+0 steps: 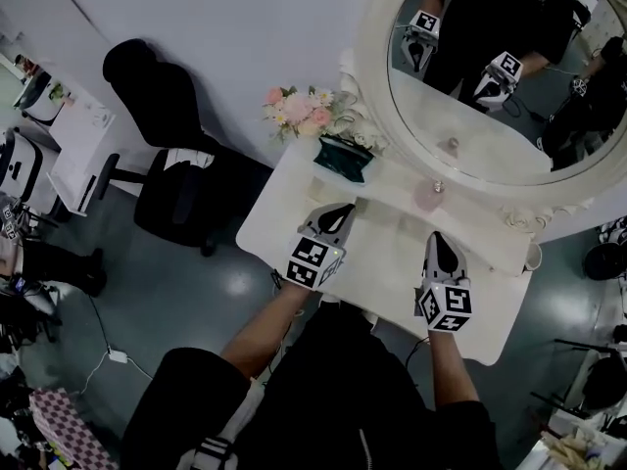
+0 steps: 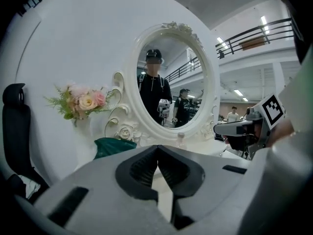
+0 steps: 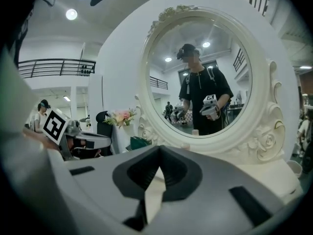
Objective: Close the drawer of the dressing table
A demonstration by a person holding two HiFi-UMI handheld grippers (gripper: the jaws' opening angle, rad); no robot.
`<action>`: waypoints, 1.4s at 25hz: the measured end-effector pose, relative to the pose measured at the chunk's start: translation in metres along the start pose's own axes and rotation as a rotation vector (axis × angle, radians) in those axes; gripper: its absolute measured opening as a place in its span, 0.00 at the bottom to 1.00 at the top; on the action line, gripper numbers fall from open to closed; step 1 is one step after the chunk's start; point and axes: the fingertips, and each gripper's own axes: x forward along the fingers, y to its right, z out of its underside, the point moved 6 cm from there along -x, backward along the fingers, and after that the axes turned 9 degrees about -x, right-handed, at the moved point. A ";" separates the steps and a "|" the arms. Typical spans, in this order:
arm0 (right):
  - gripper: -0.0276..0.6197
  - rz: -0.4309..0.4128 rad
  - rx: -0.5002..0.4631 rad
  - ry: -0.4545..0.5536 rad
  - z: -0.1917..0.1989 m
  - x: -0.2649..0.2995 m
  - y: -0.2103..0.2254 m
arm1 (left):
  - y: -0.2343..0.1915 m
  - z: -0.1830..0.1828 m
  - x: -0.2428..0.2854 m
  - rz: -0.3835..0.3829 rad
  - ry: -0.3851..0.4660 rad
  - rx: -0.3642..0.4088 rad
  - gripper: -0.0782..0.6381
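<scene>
- Frankly, I can't make out the drawer itself. It should sit under the near edge of the white dressing table (image 1: pixel 384 267), and in the head view my arms and body cover that spot. Neither gripper view looks that low.
- My left hand-held gripper (image 1: pixel 334 217) (image 2: pixel 157 150) is clenched, tips together with nothing between them. It hangs over the white surface.
- My right hand-held gripper (image 1: pixel 438 244) (image 3: pixel 159 152) is also clenched and empty, over the same surface and well apart from the left.
- I judge the drawer to be a stiff wooden box on runners, light enough to slide but likely to jam if pushed at one corner.
- It needs no grasp. I would press the closed tips flat on its front, either in the middle or one gripper near each end, and push evenly.
- I would go gently, since a slam could shake the small things standing on top.
- On the surface I count one oval white-framed mirror (image 1: pixel 470 140), one bunch of pink and cream flowers (image 1: pixel 299 109), one dark teal container (image 1: pixel 343 157) and one small pink bottle (image 1: pixel 429 196).
- I also count two hand-held grippers, and one black office chair (image 1: pixel 162 96) beside the table.
</scene>
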 end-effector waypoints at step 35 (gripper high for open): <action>0.04 0.118 -0.001 -0.045 0.007 -0.034 0.007 | -0.115 0.162 0.026 -0.266 -0.396 -0.320 0.35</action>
